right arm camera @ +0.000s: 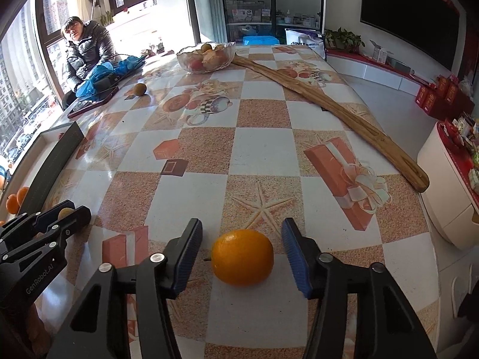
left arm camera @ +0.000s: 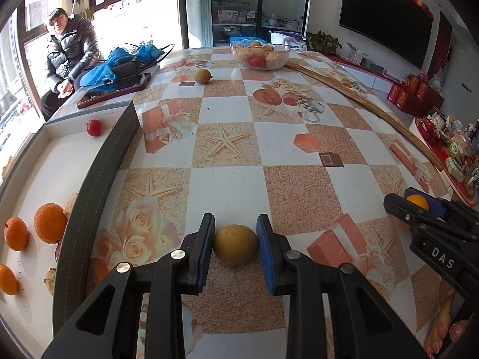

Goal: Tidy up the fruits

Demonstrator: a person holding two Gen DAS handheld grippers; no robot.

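Left wrist view. Left gripper (left arm camera: pixel 236 218) tipped down at the counter (left arm camera: pixel 284 149). Fingers (left arm camera: pixel 208 239) clamped on a brown-yellow fruit (left arm camera: pixel 235 243), one blue pad pressed on each side. Fruit right in the middle between the fingers, sitting on the counter, not yet lifted. Long side of the fruit lying across, from one finger to the other. Off past the left finger, a low box (left arm camera: pixel 98 179) with a dark wall. Inside the box, some oranges (left arm camera: pixel 49 223) and a small red fruit (left arm camera: pixel 94 127). Probably the place for this fruit to go: up, then over that wall, a short trip to the left. Left gripper much nearer to the box than the right one.

Right wrist view. Right gripper (right arm camera: pixel 242 224) also tipped down at the counter. Fingers (right arm camera: pixel 190 245) apart, with an orange (right arm camera: pixel 242 257) between them. A thin gap on each side, so no touching yet and nothing held. Orange on the counter, a bit closer to the right finger's side than dead centre, hard to say for sure. Long side across, little stem end pointing at the left finger. Next job here, by the look of it: squeeze shut on the orange, then lift. A round, smooth thing, so likely to roll away if only one finger pushes it.
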